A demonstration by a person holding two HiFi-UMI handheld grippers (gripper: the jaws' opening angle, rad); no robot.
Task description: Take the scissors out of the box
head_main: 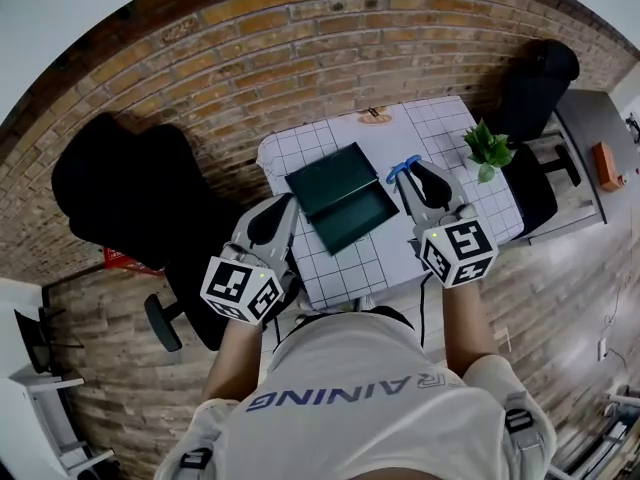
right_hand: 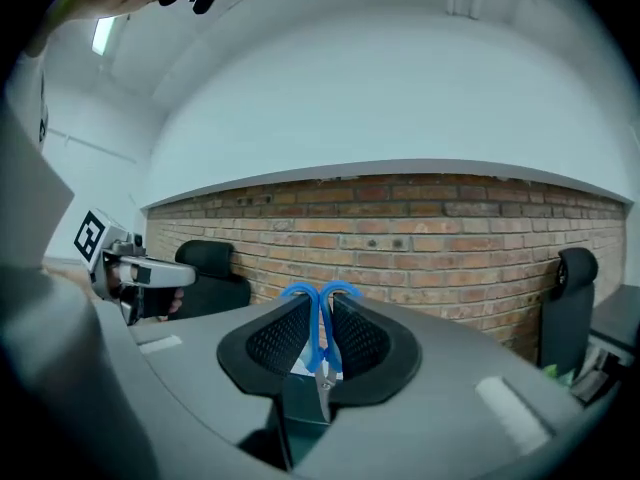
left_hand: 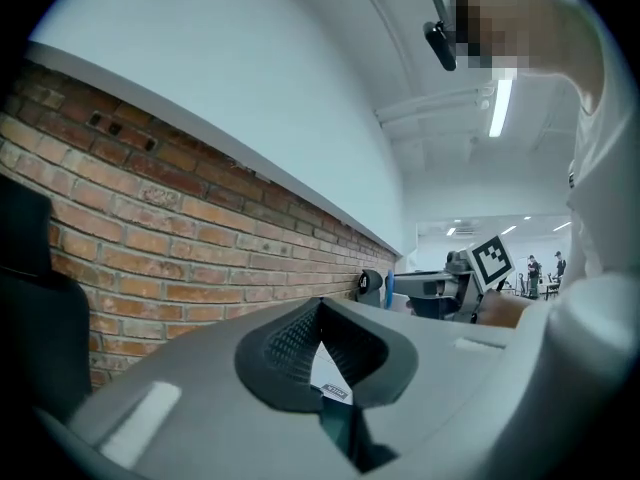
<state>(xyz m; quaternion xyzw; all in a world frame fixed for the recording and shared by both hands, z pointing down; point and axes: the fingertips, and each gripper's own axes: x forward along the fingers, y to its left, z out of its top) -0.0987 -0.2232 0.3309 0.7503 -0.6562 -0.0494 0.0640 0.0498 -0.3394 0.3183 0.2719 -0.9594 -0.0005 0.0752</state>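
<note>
Scissors are clamped in your right tongs, blades lying back along the jaws and blue handles poking past the tips. Your left tongs are together and empty. The open box lies between both on the bench.

The person wears a white T-shirt with blue lettering. The left gripper and right gripper are grey with black meshed pads, each carrying a black-and-white marker cube.
</note>
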